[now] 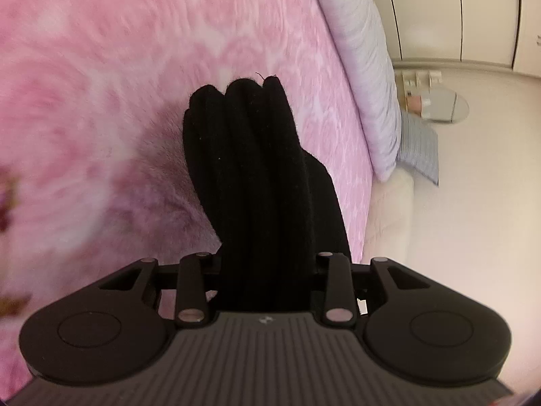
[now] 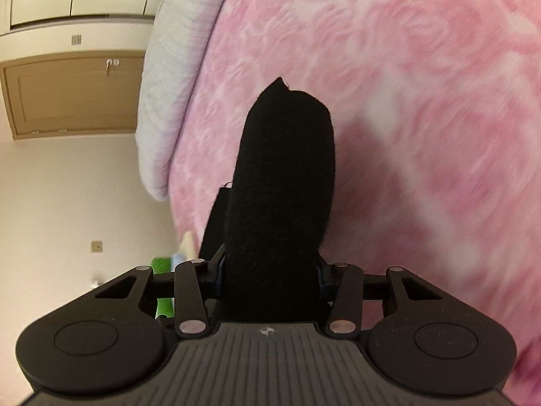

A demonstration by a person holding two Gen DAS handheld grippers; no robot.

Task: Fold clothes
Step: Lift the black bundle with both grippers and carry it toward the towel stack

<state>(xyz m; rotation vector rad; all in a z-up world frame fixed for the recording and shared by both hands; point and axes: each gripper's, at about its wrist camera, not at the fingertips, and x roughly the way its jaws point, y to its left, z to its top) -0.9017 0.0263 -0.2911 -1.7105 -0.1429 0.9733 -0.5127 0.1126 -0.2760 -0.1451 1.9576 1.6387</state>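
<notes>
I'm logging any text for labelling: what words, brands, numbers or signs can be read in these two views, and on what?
No readable words or numbers in either view.
Left gripper housing: small pale emblem, no letters.
Right gripper housing: small round emblem, no letters.
Black garment, pink blanket: no label showing.

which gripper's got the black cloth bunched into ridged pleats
The left gripper: its black cloth shows several folded ridges, while the right gripper holds one smooth rounded wad.
</notes>
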